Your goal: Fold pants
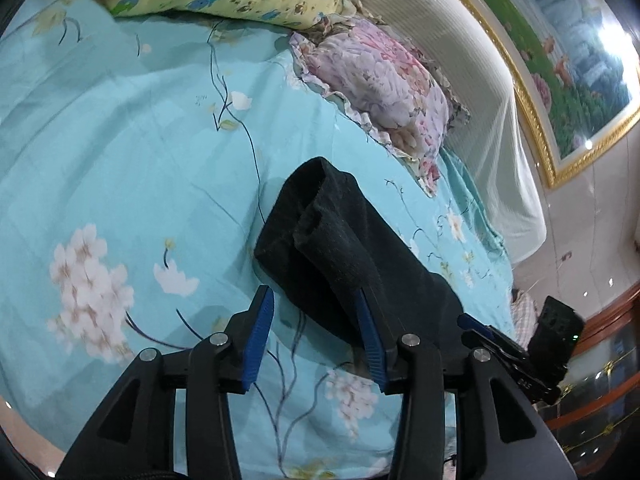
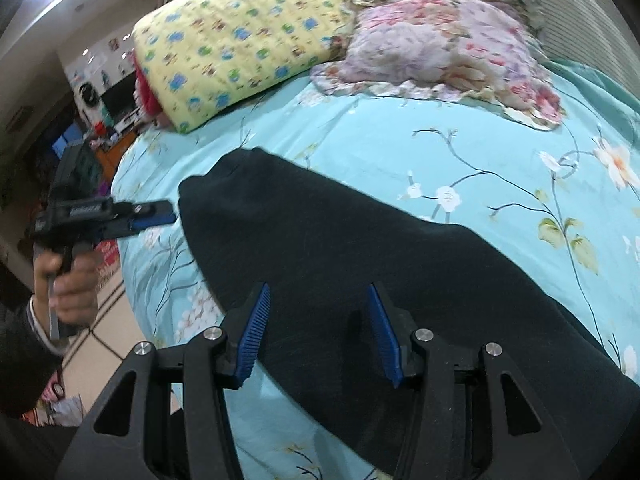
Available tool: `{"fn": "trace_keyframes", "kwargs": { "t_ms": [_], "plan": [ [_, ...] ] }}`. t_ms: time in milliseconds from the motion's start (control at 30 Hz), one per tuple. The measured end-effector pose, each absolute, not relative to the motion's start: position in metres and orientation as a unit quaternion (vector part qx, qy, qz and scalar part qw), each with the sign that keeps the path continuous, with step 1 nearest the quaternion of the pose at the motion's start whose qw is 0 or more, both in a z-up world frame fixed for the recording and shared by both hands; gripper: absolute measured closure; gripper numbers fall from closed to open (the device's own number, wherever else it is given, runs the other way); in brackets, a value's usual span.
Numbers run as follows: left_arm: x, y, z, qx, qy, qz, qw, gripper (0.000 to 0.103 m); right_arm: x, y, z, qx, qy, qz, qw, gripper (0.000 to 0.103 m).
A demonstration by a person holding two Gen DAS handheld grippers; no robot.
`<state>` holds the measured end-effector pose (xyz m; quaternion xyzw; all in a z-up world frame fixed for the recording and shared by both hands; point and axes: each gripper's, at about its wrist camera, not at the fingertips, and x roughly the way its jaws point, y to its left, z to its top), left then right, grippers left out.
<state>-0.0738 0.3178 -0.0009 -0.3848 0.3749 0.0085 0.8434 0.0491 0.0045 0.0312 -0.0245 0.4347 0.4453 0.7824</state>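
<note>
Black pants (image 2: 360, 248) lie stretched on the turquoise flowered bed sheet (image 2: 400, 148). In the left wrist view the leg cuffs (image 1: 316, 220) point away, one leg lying on the other. My left gripper (image 1: 316, 312) is open, low over the sheet at the near edge of the legs; its right finger touches the cloth. It also shows in the right wrist view (image 2: 160, 210) beside the far end of the pants. My right gripper (image 2: 318, 304) is open above the wide part of the pants, holding nothing. It shows at the right in the left wrist view (image 1: 480, 328).
A yellow cartoon-print pillow (image 2: 240, 40) and a pink floral pillow (image 2: 440, 48) lie at the head of the bed against a pale ribbed headboard (image 1: 460, 60). A gold-framed picture (image 1: 560, 60) hangs behind. The bed edge and tiled floor (image 2: 100, 344) are to the left in the right wrist view.
</note>
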Motion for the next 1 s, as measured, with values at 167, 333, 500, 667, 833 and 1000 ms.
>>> {"fn": "trace_keyframes", "kwargs": {
  "t_ms": [167, 333, 500, 667, 833, 1000],
  "plan": [
    [-0.07, 0.314, -0.004, -0.402, 0.381, 0.011, 0.833, 0.058, 0.065, -0.006, 0.034, -0.007, 0.437, 0.427, 0.792, 0.051],
    [-0.059, 0.306, -0.009, -0.395, 0.395, 0.023, 0.829, 0.054, 0.091, -0.018, 0.036, 0.01, 0.439, 0.407, 0.801, 0.047],
    [-0.052, 0.302, -0.016, -0.39, 0.408, 0.038, 0.825, 0.052, 0.122, -0.024, 0.027, 0.025, 0.461, 0.392, 0.796, 0.047],
    [-0.048, 0.305, -0.024, -0.403, 0.411, 0.039, 0.817, 0.052, 0.142, -0.012, 0.015, 0.0, 0.479, 0.398, 0.783, 0.047],
    [-0.045, 0.306, -0.026, -0.407, 0.414, 0.04, 0.813, 0.049, 0.156, 0.008, -0.003, -0.038, 0.502, 0.407, 0.762, 0.047],
    [-0.034, 0.305, -0.029, -0.409, 0.419, 0.04, 0.81, 0.048, 0.167, 0.022, -0.019, -0.058, 0.527, 0.428, 0.731, 0.086]
  ]
}}
